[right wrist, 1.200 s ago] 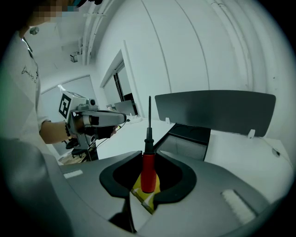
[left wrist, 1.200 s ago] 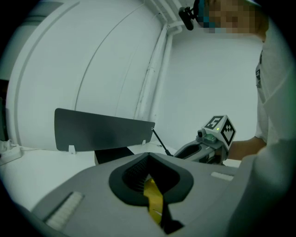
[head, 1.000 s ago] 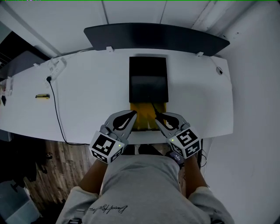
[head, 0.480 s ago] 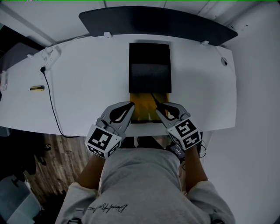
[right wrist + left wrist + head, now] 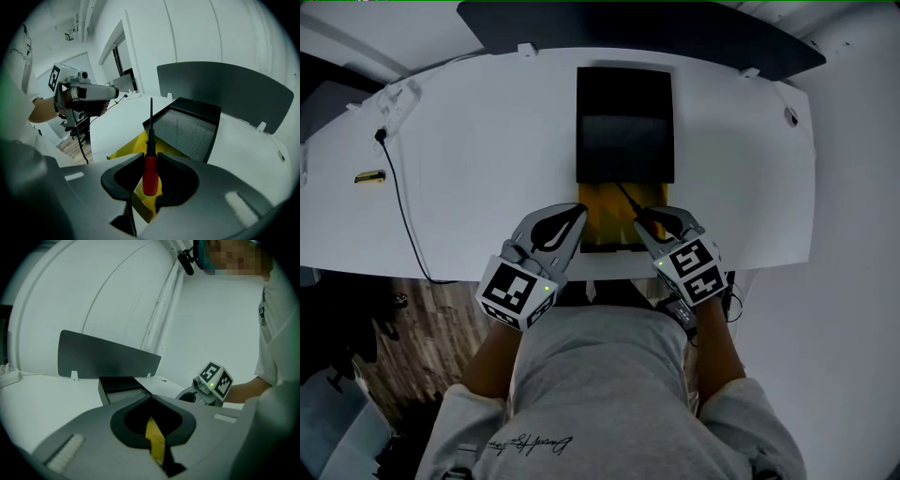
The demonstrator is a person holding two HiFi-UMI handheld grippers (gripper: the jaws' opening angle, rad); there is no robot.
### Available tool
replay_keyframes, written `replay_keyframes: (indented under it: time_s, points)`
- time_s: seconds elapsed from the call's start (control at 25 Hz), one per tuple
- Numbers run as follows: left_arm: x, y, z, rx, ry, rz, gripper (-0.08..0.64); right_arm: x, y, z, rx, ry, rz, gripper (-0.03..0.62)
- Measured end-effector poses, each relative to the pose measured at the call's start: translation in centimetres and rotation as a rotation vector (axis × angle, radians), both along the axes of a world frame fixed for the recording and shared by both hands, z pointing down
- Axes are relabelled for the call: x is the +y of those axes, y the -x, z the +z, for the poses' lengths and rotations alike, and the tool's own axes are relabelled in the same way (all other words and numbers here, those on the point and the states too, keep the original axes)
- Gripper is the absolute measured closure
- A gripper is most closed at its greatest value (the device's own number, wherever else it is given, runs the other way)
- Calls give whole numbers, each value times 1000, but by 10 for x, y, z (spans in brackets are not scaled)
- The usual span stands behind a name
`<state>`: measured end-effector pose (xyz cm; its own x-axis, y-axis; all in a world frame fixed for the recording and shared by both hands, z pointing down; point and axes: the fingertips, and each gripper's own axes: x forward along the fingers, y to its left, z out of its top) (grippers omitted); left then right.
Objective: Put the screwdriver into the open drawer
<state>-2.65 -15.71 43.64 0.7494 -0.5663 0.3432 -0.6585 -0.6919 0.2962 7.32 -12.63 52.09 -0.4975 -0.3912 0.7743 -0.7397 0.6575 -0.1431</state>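
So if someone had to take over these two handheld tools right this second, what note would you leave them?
Right tool: shut on the screwdriver, gripping its red handle, with the shaft pointing ahead over the yellow drawer.
Left tool: tips together, nothing clearly held, at the drawer's left edge.
Things: the drawer stands pulled out of the black cabinet on the white desk.
Done: the screwdriver is in hand and at the drawer.
Left: lower it into the drawer and let go.
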Motion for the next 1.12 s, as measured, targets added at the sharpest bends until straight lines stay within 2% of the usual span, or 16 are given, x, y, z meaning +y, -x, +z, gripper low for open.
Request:
replay_keyframes:
  time_s: [0.36,0.64,1.12]
  points:
    - [-6,3,7,2,6,-3,560,3,-2,26,58,52,-41,486]
    - [-15,14,14,12,24,-44,560,7,-2,43,114,85,-77,486]
    - [-14,19,21,19,46,-59,560,10,-1,64,164,132,-126,486]
